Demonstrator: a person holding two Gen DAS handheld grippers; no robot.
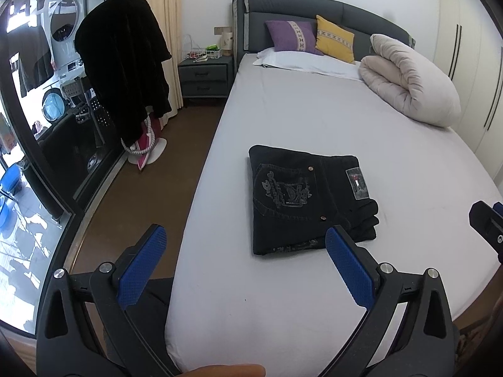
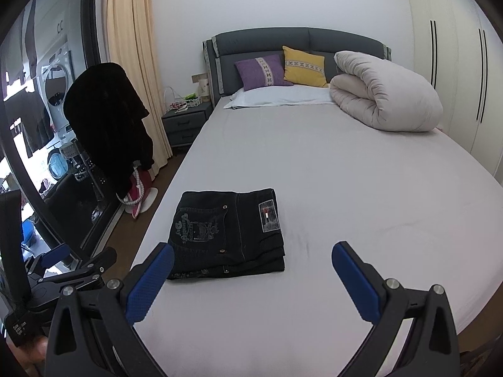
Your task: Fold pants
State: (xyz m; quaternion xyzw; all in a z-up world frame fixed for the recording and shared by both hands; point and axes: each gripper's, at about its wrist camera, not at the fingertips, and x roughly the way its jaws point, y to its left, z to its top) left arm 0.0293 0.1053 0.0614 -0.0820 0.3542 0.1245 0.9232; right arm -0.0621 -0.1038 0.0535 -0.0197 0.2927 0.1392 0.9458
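Black jeans (image 1: 309, 199) lie folded into a compact rectangle on the grey bed sheet (image 1: 314, 119), back pocket embroidery and a label facing up. They also show in the right wrist view (image 2: 228, 235). My left gripper (image 1: 245, 245) is open and empty, held above the bed's near edge, short of the jeans. My right gripper (image 2: 253, 259) is open and empty, just right of and in front of the jeans. The right gripper's body shows at the left wrist view's right edge (image 1: 489, 223); the left gripper shows at lower left in the right wrist view (image 2: 67, 264).
A rolled beige duvet (image 1: 411, 81) lies at the far right of the bed, with purple (image 1: 290, 36) and yellow (image 1: 334, 39) cushions by the headboard. A nightstand (image 1: 204, 77), a dark coat on a stand (image 1: 124, 62) and glass doors are to the left. Wardrobes (image 1: 471, 47) stand to the right.
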